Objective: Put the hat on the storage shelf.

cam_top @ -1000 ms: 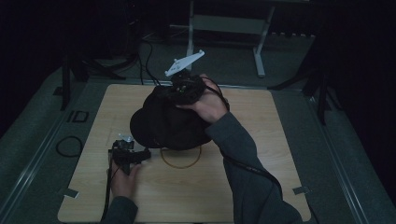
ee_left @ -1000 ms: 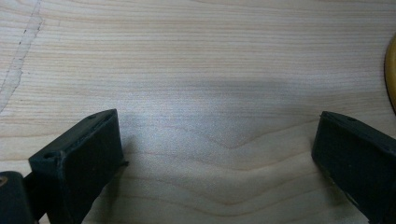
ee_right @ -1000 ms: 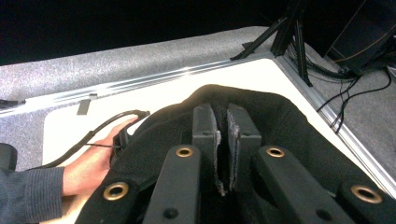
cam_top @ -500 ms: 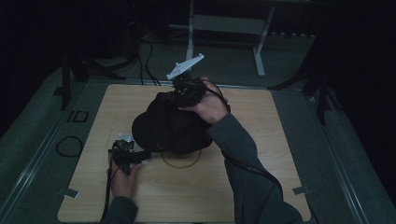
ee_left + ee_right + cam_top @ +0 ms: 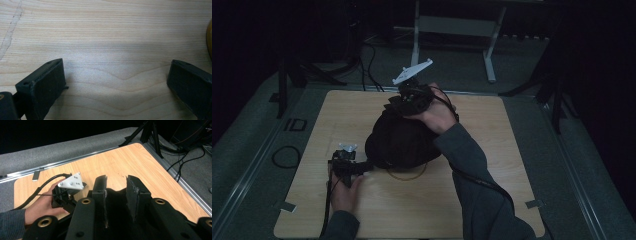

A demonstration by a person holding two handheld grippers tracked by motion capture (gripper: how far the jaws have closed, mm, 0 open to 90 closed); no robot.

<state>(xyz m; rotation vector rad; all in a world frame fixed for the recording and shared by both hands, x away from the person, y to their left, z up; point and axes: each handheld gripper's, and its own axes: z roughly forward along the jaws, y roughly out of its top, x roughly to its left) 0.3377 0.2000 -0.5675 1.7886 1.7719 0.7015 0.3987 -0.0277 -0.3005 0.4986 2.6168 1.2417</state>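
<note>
**Two hand-held tongs at a black cloth bundle on a wooden surface**

On a light wooden surface [image 5: 492, 150] in a dark room sits a black cloth bundle [image 5: 399, 142], rounded and slumped, near the middle. From above, a person's forearms come in from the bottom edge, each hand holding a set of tongs.

The right tongs [image 5: 404, 102] are at the far top edge of the bundle, held by the right hand [image 5: 437, 112], with a pale three-cornered plate standing up above them. In the right gripper view, the right tongs [image 5: 116, 188] have a fold of the black cloth [image 5: 115, 205] rising between their two jaws. The jaws stand narrow and have just been opening; a slim gap shows on either side of the fold near the tips, so the pads do not appear to press on it.

The left tongs [image 5: 362, 168] rest low on the surface just beside the near left edge of the bundle, held by the left hand [image 5: 343, 192]. In the left gripper view, the left tongs [image 5: 117, 82] stand wide apart with bare wood grain between the jaws. A curved yellow-brown edge [image 5: 209, 37] shows at the right border of that view; a thin ring of similar colour [image 5: 407, 173] lies on the surface at the near edge of the bundle.
</note>
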